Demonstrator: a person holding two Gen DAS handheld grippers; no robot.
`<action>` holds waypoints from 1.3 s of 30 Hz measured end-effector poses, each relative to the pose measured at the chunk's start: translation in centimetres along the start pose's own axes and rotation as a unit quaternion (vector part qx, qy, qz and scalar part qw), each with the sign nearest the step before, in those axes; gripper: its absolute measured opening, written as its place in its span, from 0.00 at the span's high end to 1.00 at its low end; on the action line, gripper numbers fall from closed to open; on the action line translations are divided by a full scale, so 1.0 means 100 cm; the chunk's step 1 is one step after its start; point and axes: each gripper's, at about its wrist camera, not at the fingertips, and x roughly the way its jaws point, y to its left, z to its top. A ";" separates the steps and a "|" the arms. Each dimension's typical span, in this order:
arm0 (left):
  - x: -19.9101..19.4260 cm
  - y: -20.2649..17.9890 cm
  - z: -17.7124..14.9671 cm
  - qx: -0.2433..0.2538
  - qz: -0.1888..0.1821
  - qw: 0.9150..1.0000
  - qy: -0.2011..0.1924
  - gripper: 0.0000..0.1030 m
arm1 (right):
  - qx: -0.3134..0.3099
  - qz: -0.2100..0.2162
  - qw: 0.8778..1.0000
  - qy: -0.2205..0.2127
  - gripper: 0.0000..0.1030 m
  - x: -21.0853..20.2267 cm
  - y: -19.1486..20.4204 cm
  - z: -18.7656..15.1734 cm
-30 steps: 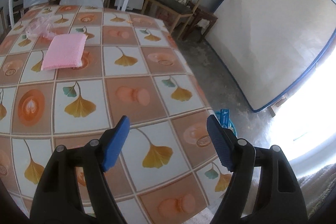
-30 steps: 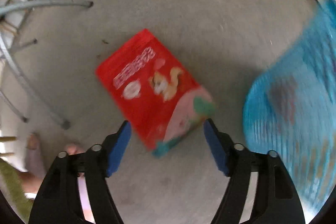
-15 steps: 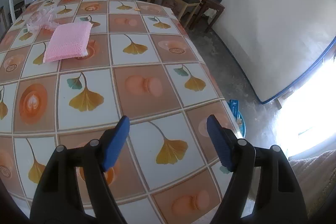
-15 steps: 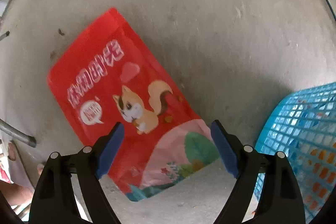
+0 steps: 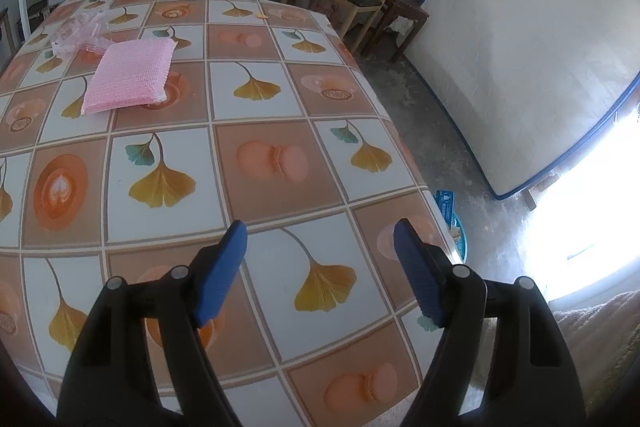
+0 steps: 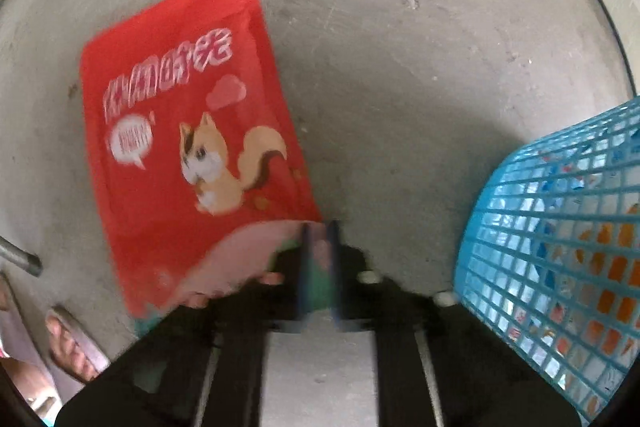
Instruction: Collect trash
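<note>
The right gripper (image 6: pixel 320 259) points down at the floor, its jaws clamped on the lower corner of the red snack bag (image 6: pixel 192 143); a blue mesh basket (image 6: pixel 560 251) stands just right of them. The left gripper (image 5: pixel 320 267) hangs over the bench (image 5: pixel 260 155), jaws apart and empty.

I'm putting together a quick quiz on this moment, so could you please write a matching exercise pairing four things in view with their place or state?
Things:
1. red snack bag
2. blue mesh basket
3. pink sponge
4. left gripper

Places or states:
A. lies on the patterned tablecloth
B. open, nothing between its fingers
C. stands on the floor, to the right
D. corner pinched by the right gripper

Pairs: 1-D, 2-C, 3-A, 4-B
</note>
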 end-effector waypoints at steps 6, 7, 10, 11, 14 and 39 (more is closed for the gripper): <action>-0.004 0.001 -0.006 -0.004 0.000 1.000 -0.009 0.30 | 0.022 0.024 0.999 -0.041 1.00 -0.035 -0.012 -0.014; -0.005 0.001 -0.007 -0.004 0.000 1.000 -0.011 0.30 | 0.021 0.025 0.998 -0.051 1.00 -0.044 -0.014 -0.016; -0.007 0.002 -0.009 -0.007 -0.004 1.000 -0.016 0.30 | 0.020 0.034 0.996 -0.083 1.00 -0.071 -0.015 -0.025; -0.007 0.001 -0.010 -0.007 -0.006 1.000 -0.016 0.30 | 0.021 0.038 0.995 -0.093 1.00 -0.080 -0.016 -0.027; -0.008 0.000 -0.012 -0.006 -0.011 1.000 -0.019 0.30 | 0.044 0.068 0.990 -0.115 1.00 -0.104 -0.030 -0.031; -0.002 0.018 -0.015 -0.026 -0.005 1.000 -0.007 0.30 | 0.446 0.337 0.828 0.041 0.60 0.031 0.002 -0.104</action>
